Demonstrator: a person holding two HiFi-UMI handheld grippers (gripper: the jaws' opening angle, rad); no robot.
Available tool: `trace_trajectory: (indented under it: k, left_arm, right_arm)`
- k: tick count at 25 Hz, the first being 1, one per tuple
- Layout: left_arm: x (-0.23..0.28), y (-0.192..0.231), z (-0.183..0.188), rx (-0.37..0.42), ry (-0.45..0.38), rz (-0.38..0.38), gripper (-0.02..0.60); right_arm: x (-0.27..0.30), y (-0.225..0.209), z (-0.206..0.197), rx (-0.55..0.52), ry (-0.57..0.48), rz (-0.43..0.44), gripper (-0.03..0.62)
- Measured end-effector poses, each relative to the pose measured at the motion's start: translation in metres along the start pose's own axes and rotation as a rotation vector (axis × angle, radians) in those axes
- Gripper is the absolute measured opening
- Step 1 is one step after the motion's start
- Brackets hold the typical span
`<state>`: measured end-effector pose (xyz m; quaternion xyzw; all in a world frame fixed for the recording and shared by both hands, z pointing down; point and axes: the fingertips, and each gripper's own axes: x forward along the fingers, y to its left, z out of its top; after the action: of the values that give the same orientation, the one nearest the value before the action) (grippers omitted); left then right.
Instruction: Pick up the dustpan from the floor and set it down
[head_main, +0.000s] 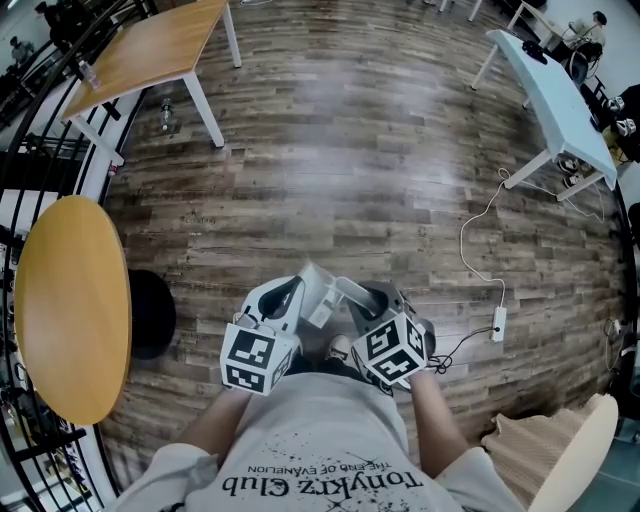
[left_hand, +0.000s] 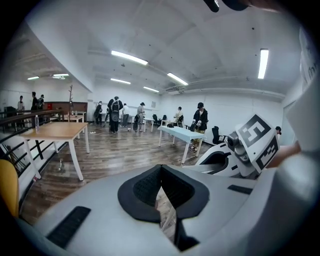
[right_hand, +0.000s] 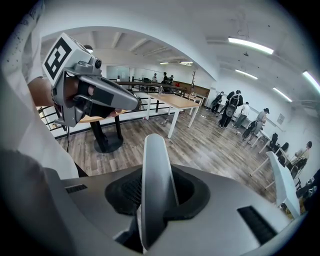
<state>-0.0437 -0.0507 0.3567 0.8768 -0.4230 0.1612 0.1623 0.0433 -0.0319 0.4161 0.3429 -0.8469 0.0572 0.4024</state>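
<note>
Wide office floor of dark wooden boards (head_main: 350, 150), ceiling strip lights on, a knot of people (left_hand: 115, 112) standing far off at the back wall. At the floor's left edge sits a wooden table (head_main: 150, 50) on white legs, and nearer in a round yellow table (head_main: 70, 310) on a black foot, beside a black railing (head_main: 30, 170). Over at the right edge is a long pale blue table (head_main: 555, 90), with a white cable running down the boards to a power strip (head_main: 498, 322).

Now the action, tight in front of the person's chest. The right gripper (right_hand: 157, 194) has its black pads clamped on the dustpan (right_hand: 154, 160). That is its pale grey handle, standing up between the jaws and leaning slightly away. From the head view the same pale piece (head_main: 322, 292) pokes out between the two grippers, above the boards midway between the round table's foot and the power strip. The pan end can't be made out; it is hidden below the jaws.

The left gripper (left_hand: 160, 172) sits just beside the right one, at about the same height. Its jaws meet at the tips with nothing between them, only a sliver of floor showing through the gap lower down. Each marker cube faces up toward the head camera.
</note>
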Motion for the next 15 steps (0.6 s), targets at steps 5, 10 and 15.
trace_trajectory:
  k: [5, 10, 15]
  left_arm:
    - [0.011, -0.001, -0.01, -0.001, 0.01, 0.015, 0.023]
    - [0.006, 0.004, -0.013, -0.003, 0.022, 0.017, 0.023]
    - [-0.001, 0.003, -0.01, -0.008, 0.025, 0.009, 0.023]
  right_arm:
    - [0.005, -0.005, -0.013, -0.002, 0.001, 0.004, 0.104]
    - [0.007, -0.001, -0.008, -0.002, 0.005, 0.005, 0.104]
    - [0.003, 0.003, -0.003, 0.002, 0.005, 0.009, 0.104]
